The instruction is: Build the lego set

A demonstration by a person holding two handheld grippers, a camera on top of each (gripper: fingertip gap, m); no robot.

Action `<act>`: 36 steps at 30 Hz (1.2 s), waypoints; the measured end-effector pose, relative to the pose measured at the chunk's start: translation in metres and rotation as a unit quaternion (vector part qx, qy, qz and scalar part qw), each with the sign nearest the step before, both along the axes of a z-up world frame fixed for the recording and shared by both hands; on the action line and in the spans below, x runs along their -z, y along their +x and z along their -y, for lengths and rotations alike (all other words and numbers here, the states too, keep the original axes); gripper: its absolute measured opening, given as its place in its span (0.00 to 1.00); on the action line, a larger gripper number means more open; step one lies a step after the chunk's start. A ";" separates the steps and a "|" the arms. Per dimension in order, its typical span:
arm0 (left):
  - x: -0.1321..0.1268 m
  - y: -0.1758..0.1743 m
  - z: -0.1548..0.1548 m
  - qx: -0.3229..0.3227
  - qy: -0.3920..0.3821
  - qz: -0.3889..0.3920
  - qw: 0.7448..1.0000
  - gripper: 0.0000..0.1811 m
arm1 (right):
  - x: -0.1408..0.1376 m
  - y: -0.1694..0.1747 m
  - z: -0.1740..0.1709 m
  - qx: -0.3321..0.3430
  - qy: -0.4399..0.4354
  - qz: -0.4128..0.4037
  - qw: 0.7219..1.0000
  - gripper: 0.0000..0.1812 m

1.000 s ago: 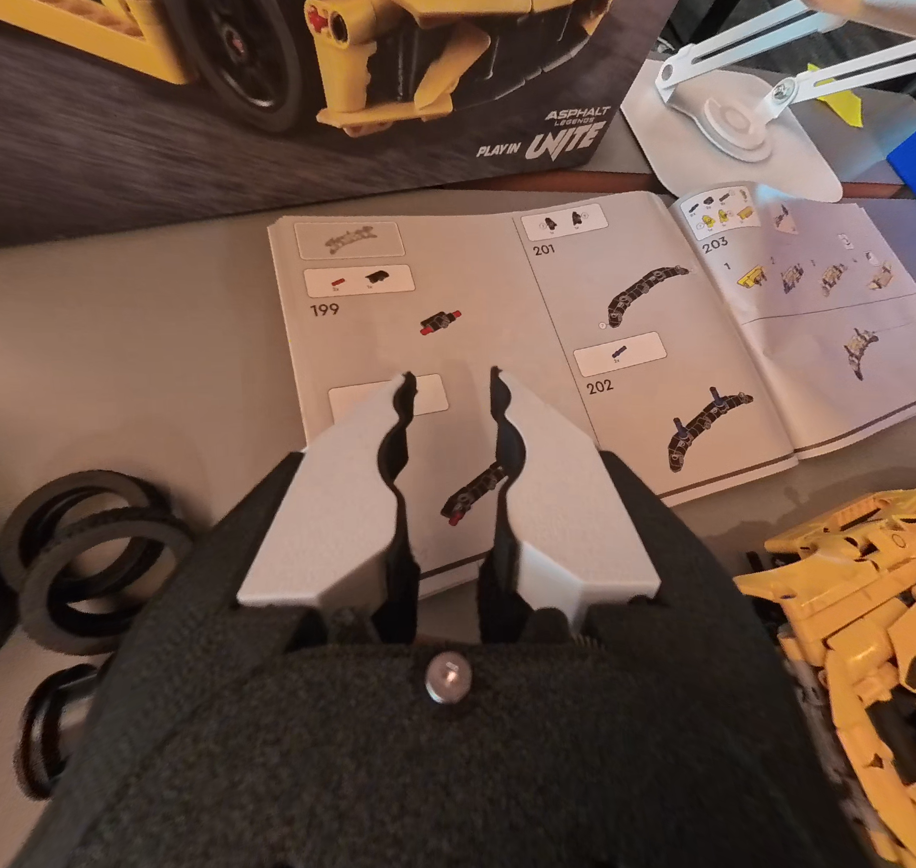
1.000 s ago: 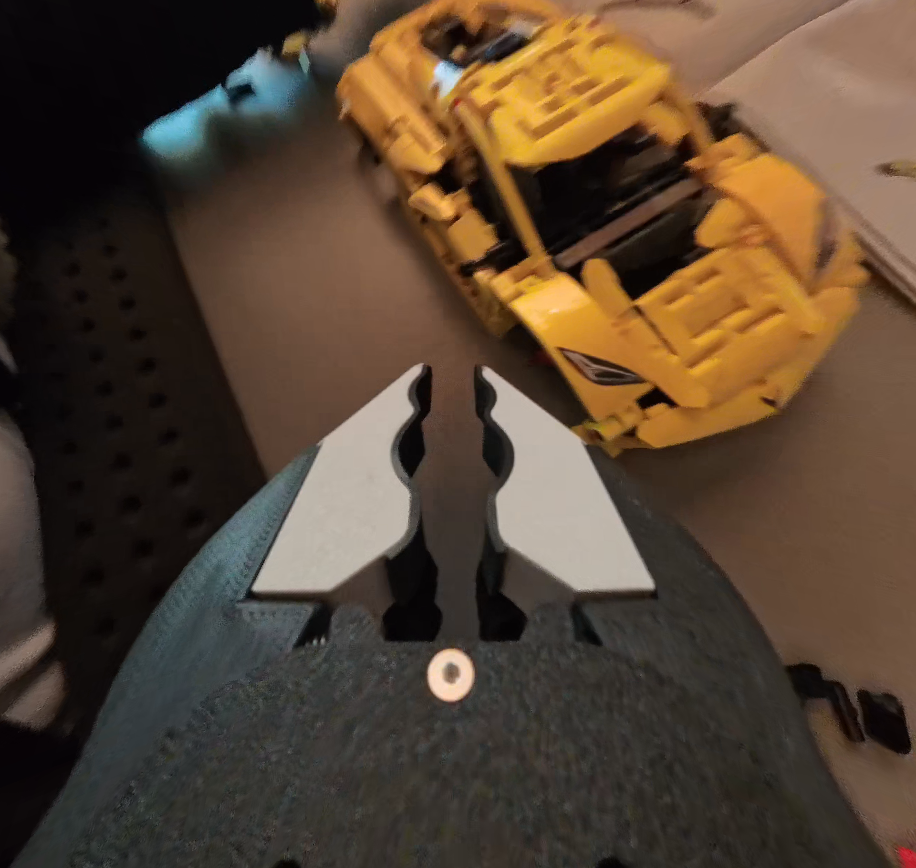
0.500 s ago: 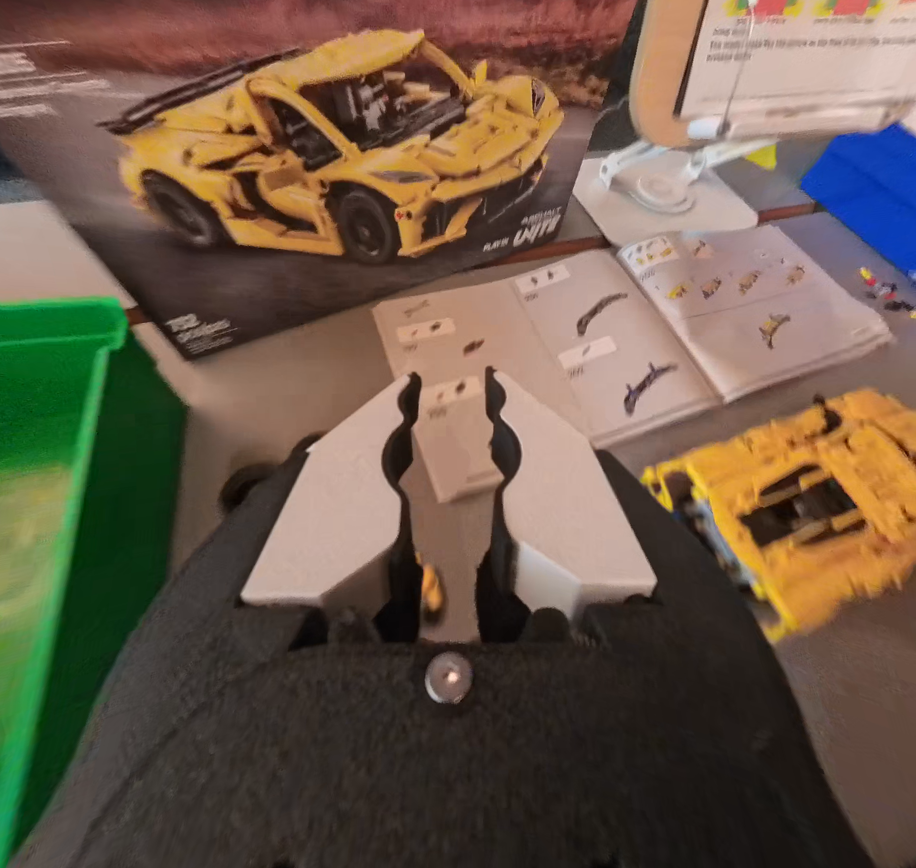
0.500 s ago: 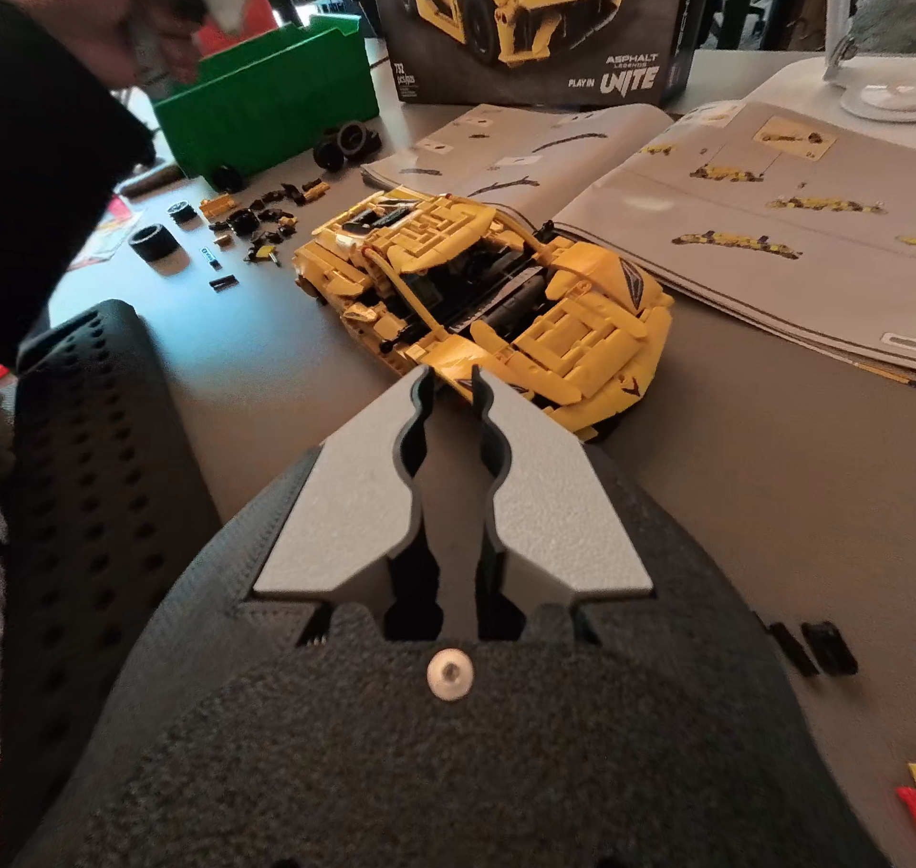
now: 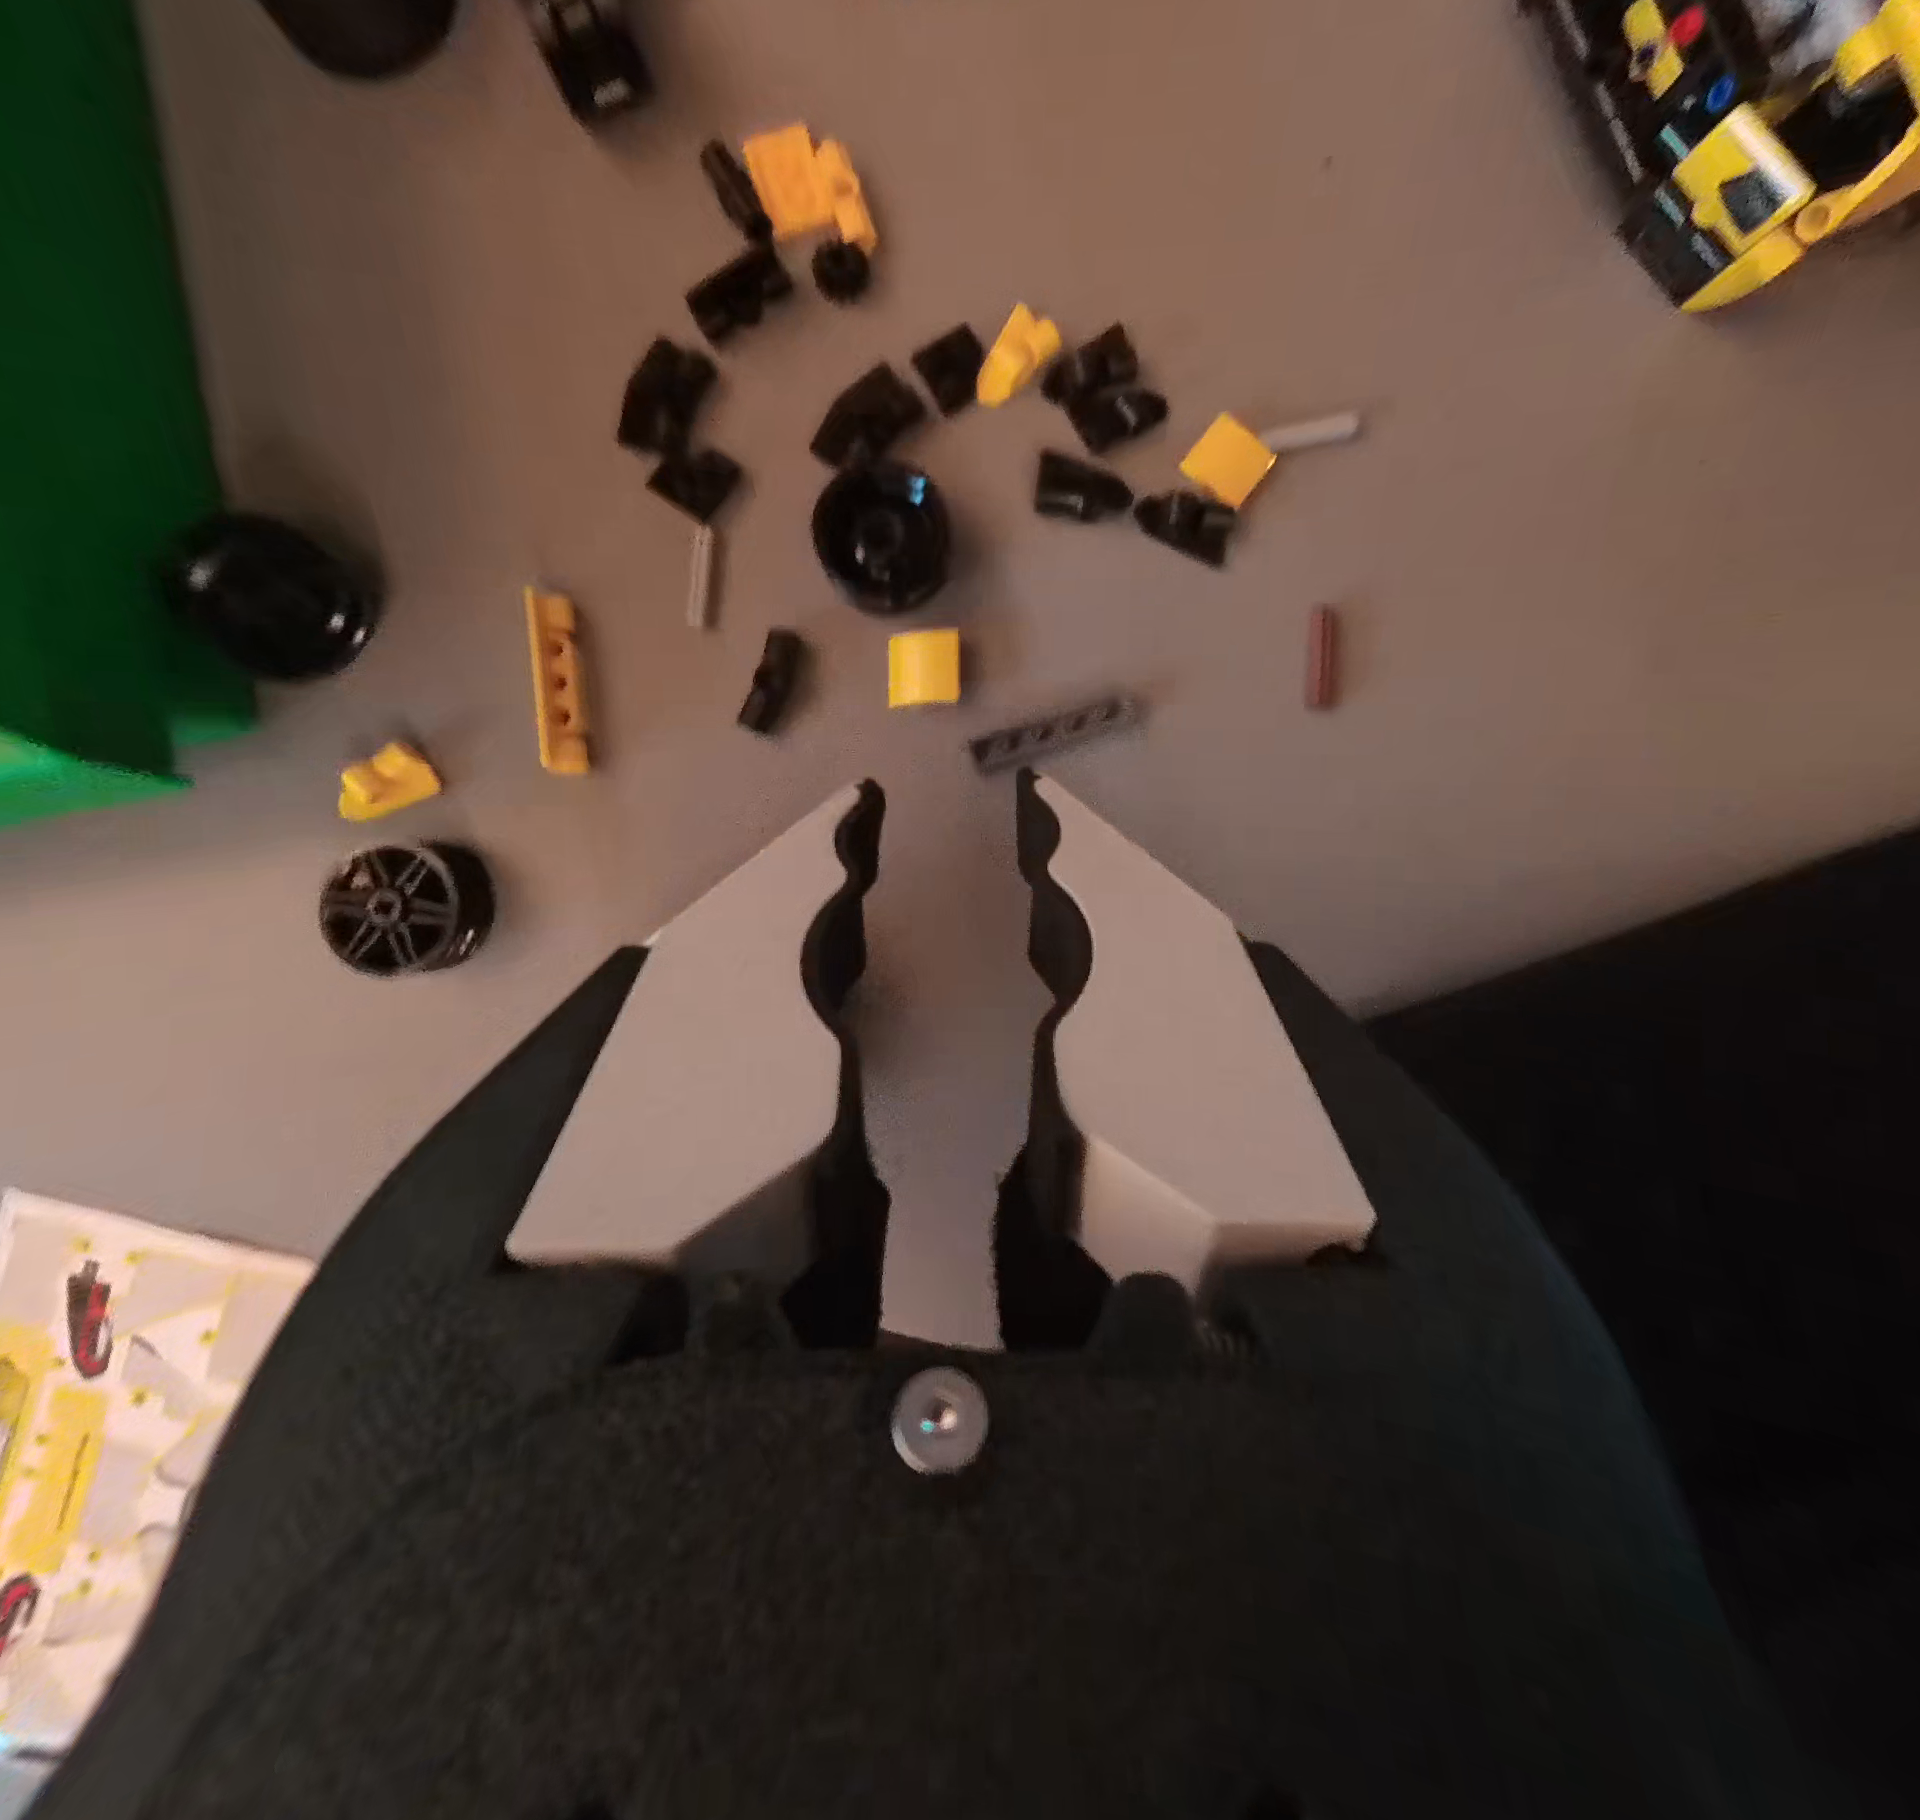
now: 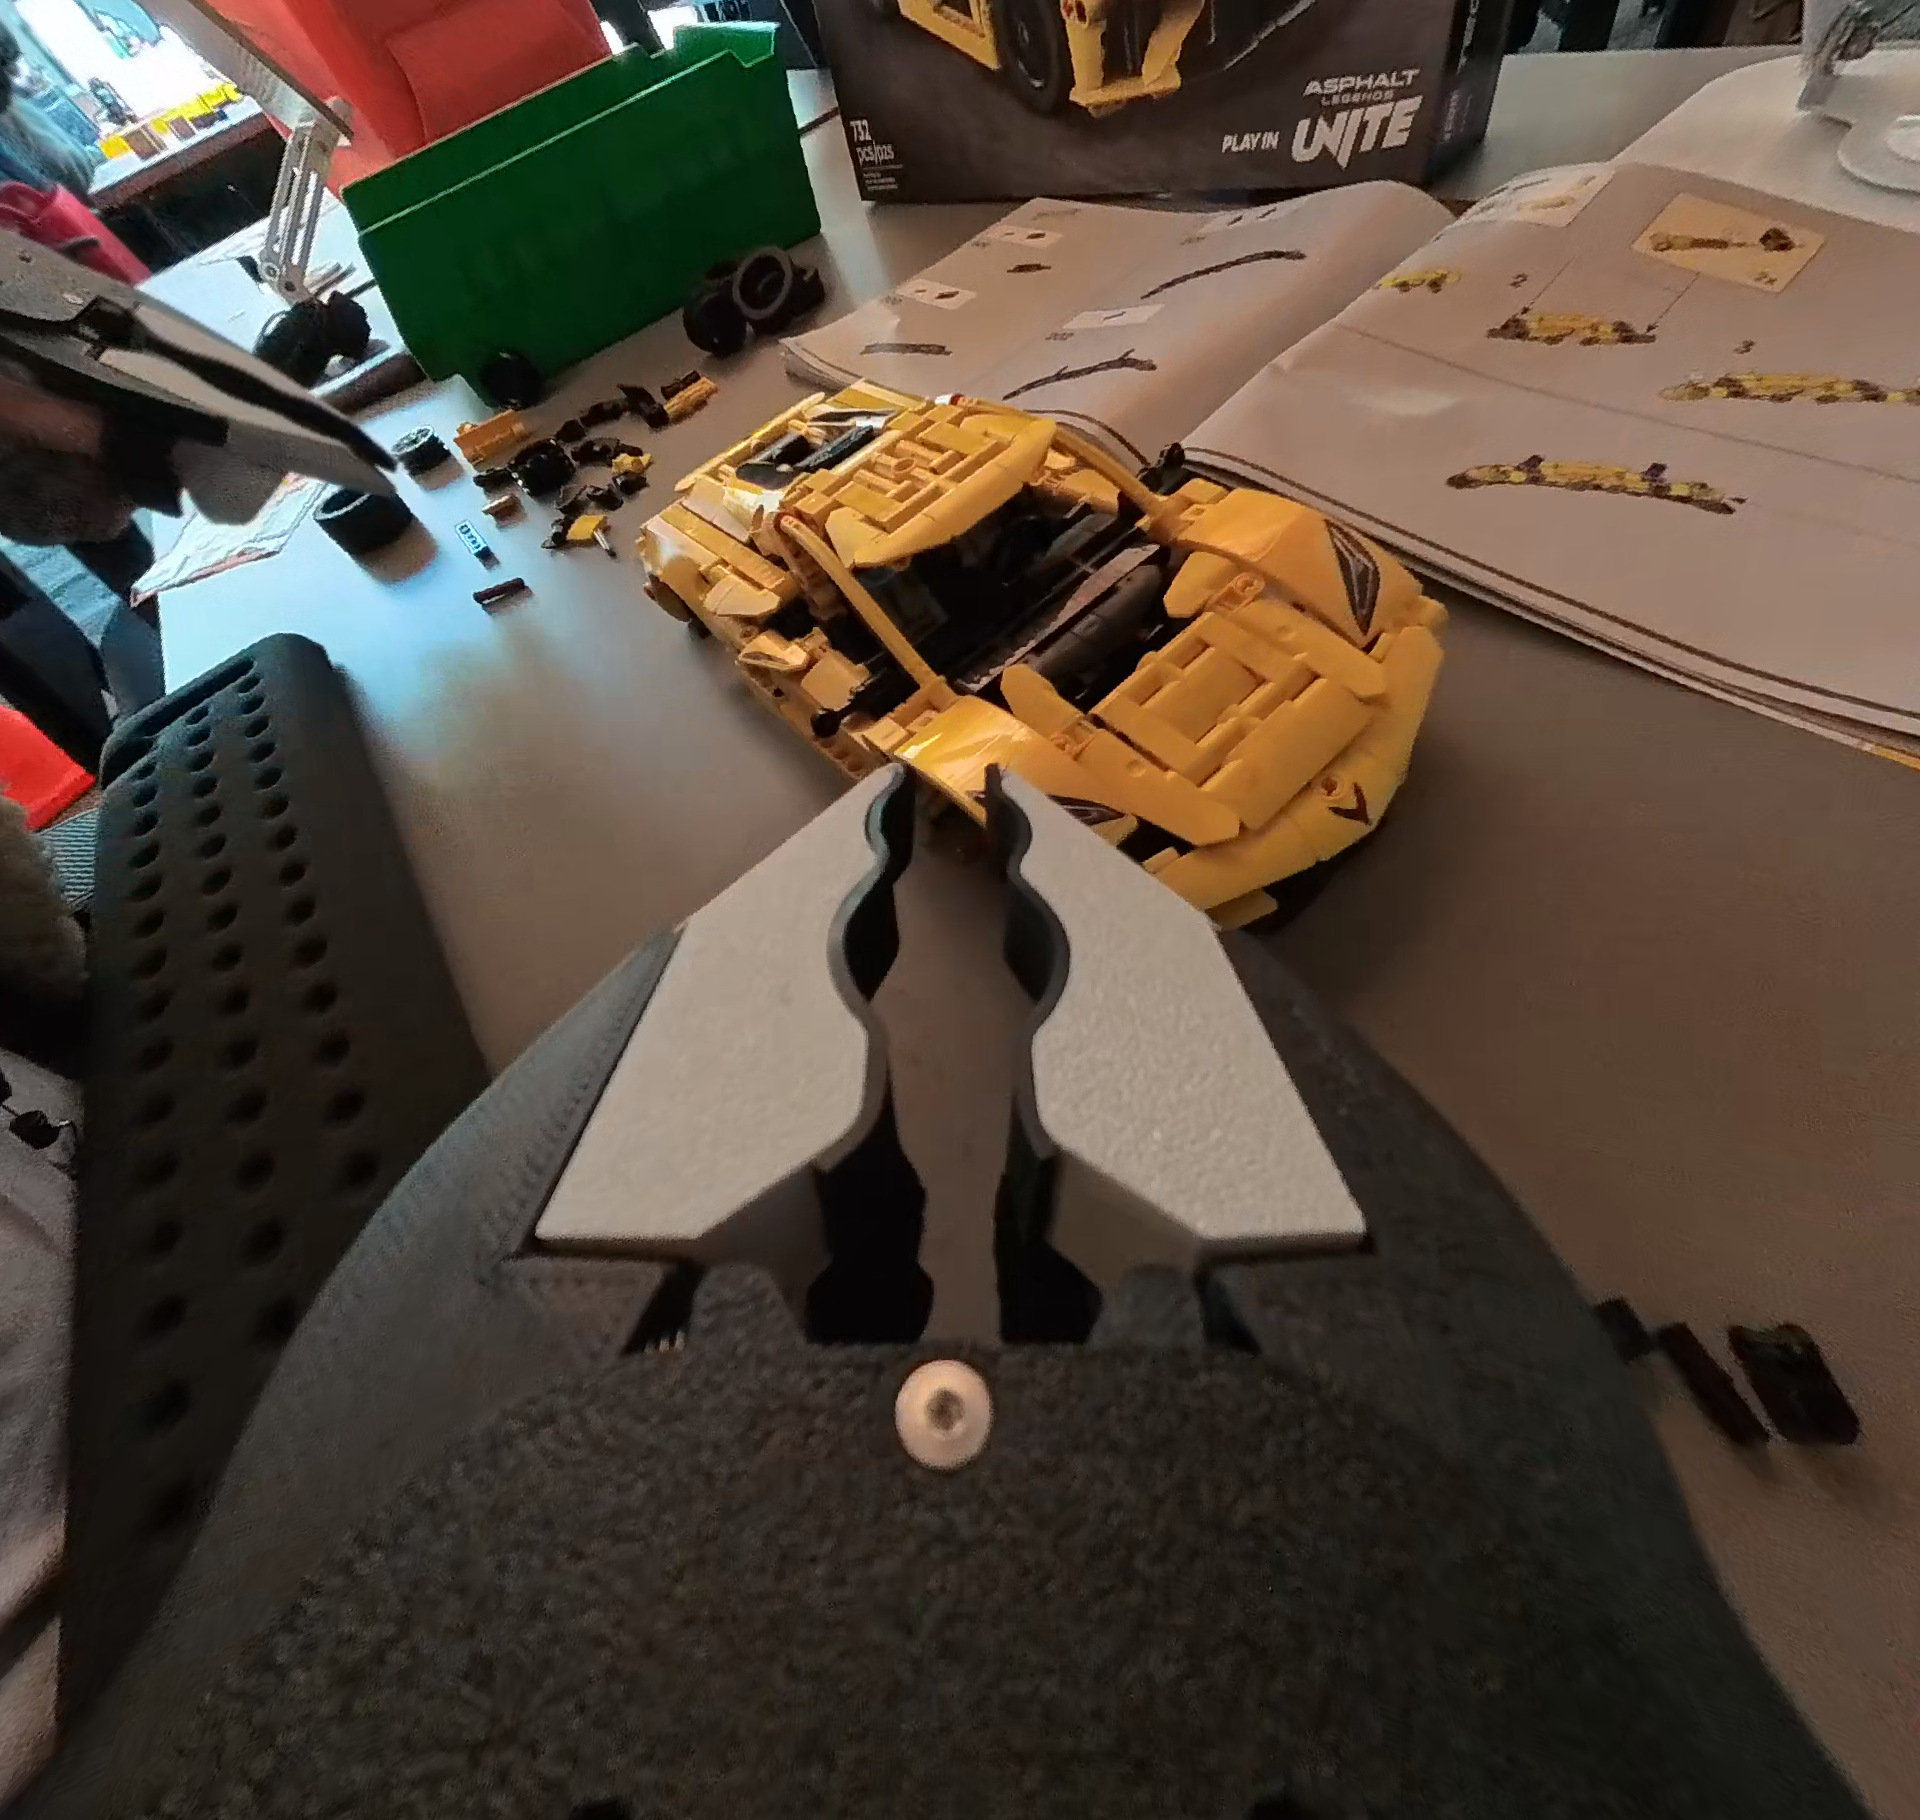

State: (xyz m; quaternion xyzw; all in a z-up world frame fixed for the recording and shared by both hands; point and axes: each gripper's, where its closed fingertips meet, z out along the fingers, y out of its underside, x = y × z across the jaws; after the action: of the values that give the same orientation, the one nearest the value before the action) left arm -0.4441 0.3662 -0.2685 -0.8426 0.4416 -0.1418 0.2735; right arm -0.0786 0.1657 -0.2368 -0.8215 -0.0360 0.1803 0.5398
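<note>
The partly built yellow Lego car stands on the grey table, its underside edge also in the left wrist view. My right gripper is open and empty, tips just short of the car's near front corner. My left gripper is open and empty, pointing down over scattered loose black and yellow parts; it also shows at the left of the right wrist view. Just ahead of its tips lie a dark grey plate, a yellow curved piece and a black wheel hub.
An open instruction booklet and the set's box lie behind the car. A green bin stands left with tyres beside it. A spoked rim, a brown axle, a sticker sheet, a black chair. About 40 cm separates my left fingertips from my right. To the dark grey plate: left tips about 4 cm, right tips about 40 cm.
My left gripper has swung away from the booklet and box, and now points down over the loose parts. My right gripper holds near the car's front, still open.
</note>
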 end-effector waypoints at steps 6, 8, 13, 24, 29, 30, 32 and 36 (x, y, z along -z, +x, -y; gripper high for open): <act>-0.011 -0.045 -0.010 -0.034 -0.003 -0.006 0.999 0.14 | 0.002 0.002 0.000 0.005 -0.005 -0.003 1.000 0.07; -0.012 -0.054 -0.011 -0.037 -0.007 -0.005 0.999 0.15 | 0.004 0.003 -0.001 0.007 -0.008 -0.004 1.000 0.07; -0.011 -0.041 -0.014 -0.026 0.004 0.021 0.999 0.15 | 0.009 0.003 -0.002 0.004 -0.022 -0.007 1.000 0.07; -0.007 0.022 -0.094 -0.015 0.039 0.013 0.999 0.15 | 0.012 0.006 -0.002 0.012 -0.028 -0.004 1.000 0.07; 0.014 0.038 -0.111 0.037 0.004 -0.020 0.999 0.16 | 0.012 0.009 0.000 0.021 -0.028 -0.005 0.999 0.07; 0.017 0.040 -0.111 0.046 0.000 -0.024 0.999 0.16 | 0.011 0.010 0.000 0.022 -0.028 -0.006 0.999 0.07; 0.021 0.044 -0.111 0.057 -0.003 -0.026 0.998 0.15 | 0.011 0.011 -0.001 0.025 -0.028 -0.009 0.999 0.07; 0.027 0.047 -0.114 0.057 -0.009 -0.027 0.998 0.16 | 0.014 0.011 -0.001 0.023 -0.033 -0.014 0.999 0.07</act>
State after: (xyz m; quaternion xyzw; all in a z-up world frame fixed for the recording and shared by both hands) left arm -0.3976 0.4798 -0.2955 -0.8219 0.4950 -0.1389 0.2451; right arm -0.0678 0.1671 -0.2504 -0.8367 -0.0039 0.1806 0.5171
